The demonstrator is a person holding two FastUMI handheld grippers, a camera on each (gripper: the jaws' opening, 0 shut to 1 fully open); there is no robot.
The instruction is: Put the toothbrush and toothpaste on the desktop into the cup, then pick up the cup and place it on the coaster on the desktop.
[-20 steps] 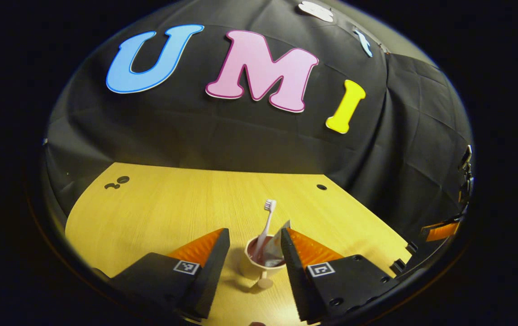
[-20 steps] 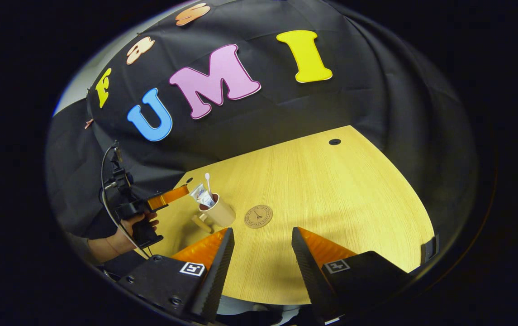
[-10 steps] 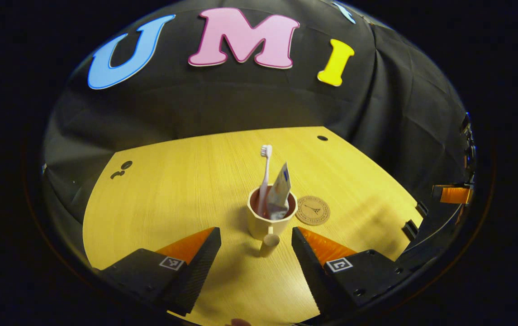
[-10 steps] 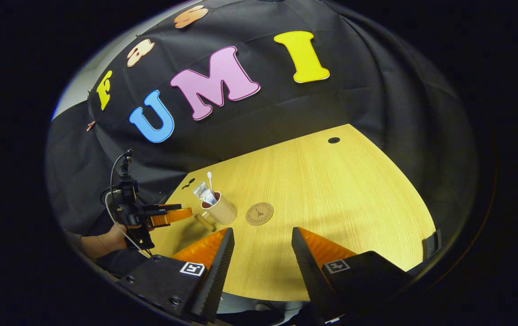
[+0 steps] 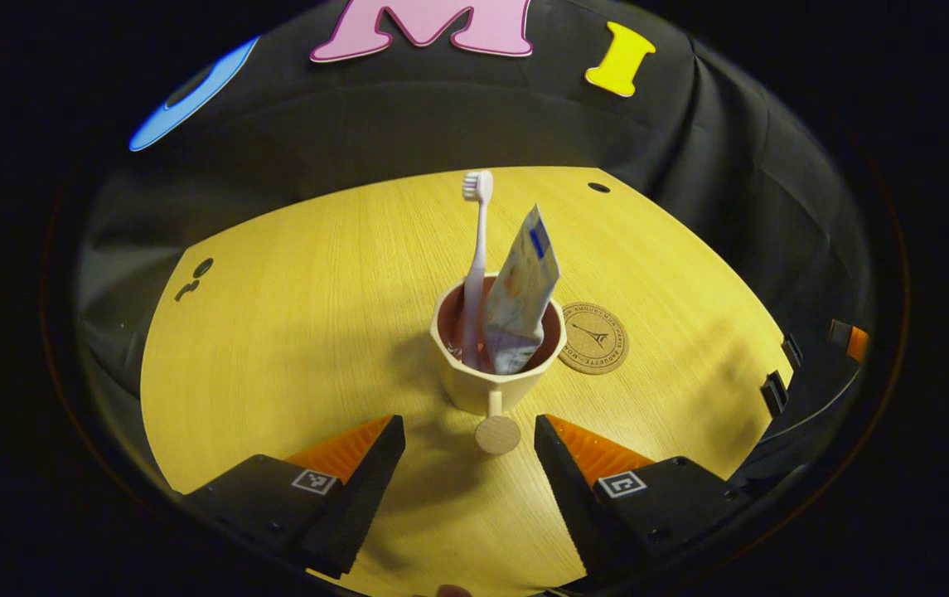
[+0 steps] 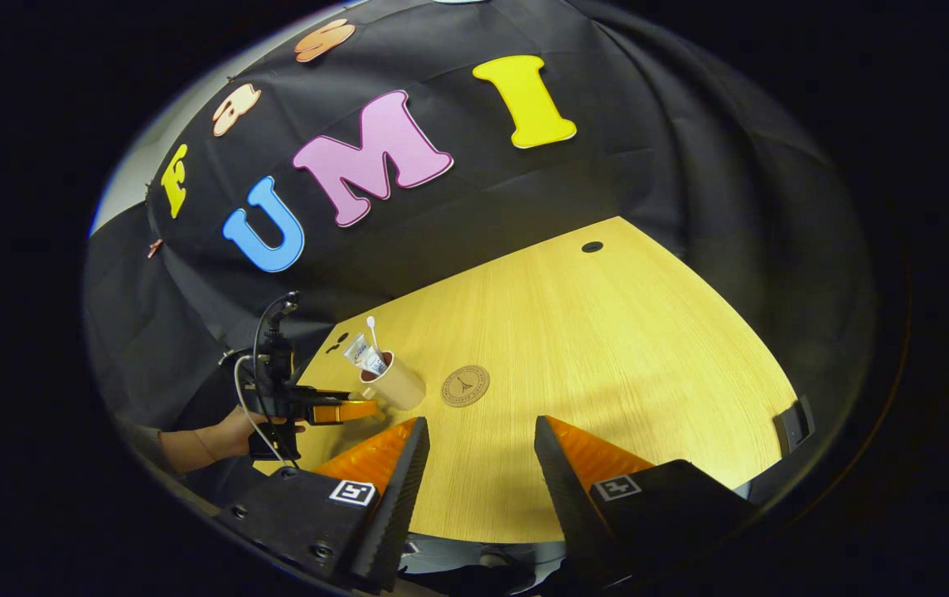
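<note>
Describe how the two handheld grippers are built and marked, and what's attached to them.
Left gripper: two wedge-shaped fingers on black blocks, each bearing a square black-and-white tag. The right gripper matches it. Seen from the right gripper view, the left gripper has a black pistol grip, an upright black mount and a looping cable.

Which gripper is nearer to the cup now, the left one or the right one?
Left. The left gripper is open just before the cup, its handle near the fingers. The right gripper is open farther off, beyond the coaster.
</note>
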